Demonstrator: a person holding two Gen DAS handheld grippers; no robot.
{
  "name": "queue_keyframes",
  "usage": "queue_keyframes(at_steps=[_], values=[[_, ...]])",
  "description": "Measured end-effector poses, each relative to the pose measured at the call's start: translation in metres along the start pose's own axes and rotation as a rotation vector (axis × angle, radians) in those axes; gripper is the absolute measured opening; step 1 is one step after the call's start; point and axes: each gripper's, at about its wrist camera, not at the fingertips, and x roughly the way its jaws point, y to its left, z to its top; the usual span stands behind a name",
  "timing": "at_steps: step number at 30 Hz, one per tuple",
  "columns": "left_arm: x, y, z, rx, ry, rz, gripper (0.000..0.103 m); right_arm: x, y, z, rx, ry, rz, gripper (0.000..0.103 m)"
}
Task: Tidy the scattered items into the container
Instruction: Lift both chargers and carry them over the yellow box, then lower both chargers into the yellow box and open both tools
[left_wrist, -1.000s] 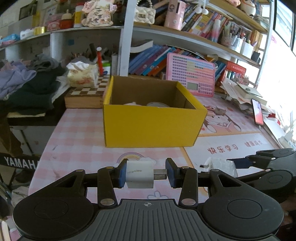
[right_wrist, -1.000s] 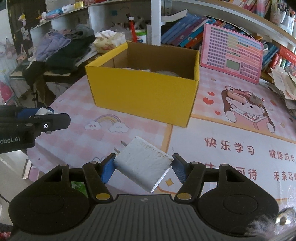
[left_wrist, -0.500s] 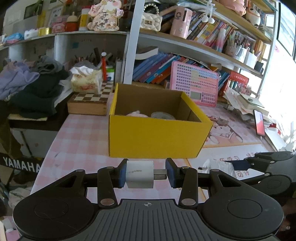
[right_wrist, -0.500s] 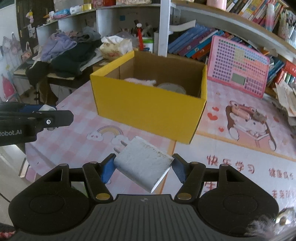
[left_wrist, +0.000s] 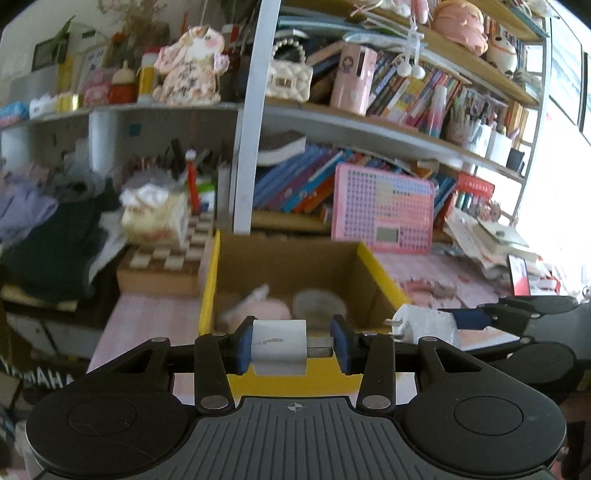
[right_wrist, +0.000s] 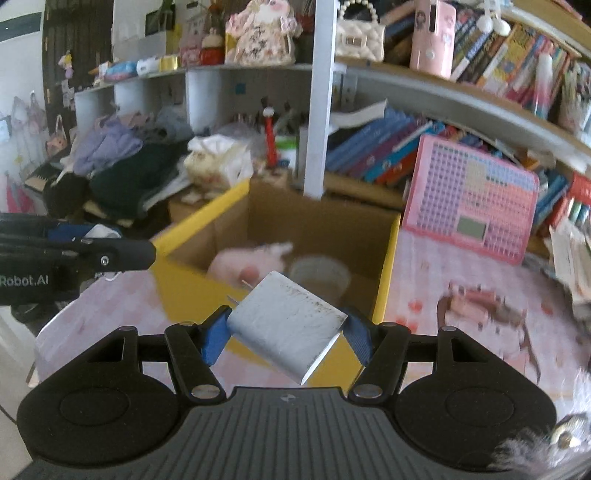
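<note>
A yellow cardboard box stands open on the pink table, also in the right wrist view. Inside lie a pink fluffy item and a round pale lid. My left gripper is shut on a small white charger cube, held above the box's near wall. My right gripper is shut on a larger white plug adapter, tilted, prongs forward, over the box's near right corner. It shows in the left wrist view.
A pink toy calculator board leans against the bookshelf behind the box. A tissue pack and a checkered board sit to the left. Clothes pile at far left. Papers and a phone lie on the right.
Both grippers have risen and moved forward with their chargers, from in front of the box to above its near wall. The box interior now shows more fully.
</note>
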Motion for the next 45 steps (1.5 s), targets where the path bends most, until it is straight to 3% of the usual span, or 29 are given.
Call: queue_keyframes(at_steps=[4,8,15,23,31,40,43,45], values=[[0.039,-0.003,0.028,0.058,0.000,0.013,0.041,0.031,-0.009,0.022,-0.033,-0.007,-0.003,0.063],[0.083,-0.007,0.048,0.099,0.040,0.005,0.041,0.068,-0.018,0.035,-0.027,0.043,0.020,0.063],[0.167,-0.007,0.065,0.106,0.186,-0.026,0.041,0.125,-0.023,0.040,-0.030,0.170,0.073,0.063],[0.250,-0.007,0.063,0.149,0.391,0.012,0.041,0.160,-0.023,0.037,-0.070,0.282,0.108,0.063],[0.270,-0.007,0.048,0.177,0.472,0.036,0.041,0.164,-0.021,0.031,-0.098,0.317,0.123,0.063],[0.271,-0.002,0.040,0.152,0.488,0.028,0.043,0.168,-0.022,0.033,-0.118,0.340,0.144,0.063],[0.270,-0.006,0.038,0.177,0.494,0.022,0.062,0.167,-0.021,0.032,-0.124,0.349,0.141,0.064],[0.268,-0.011,0.038,0.212,0.477,0.023,0.067,0.170,-0.021,0.033,-0.126,0.355,0.137,0.064]])
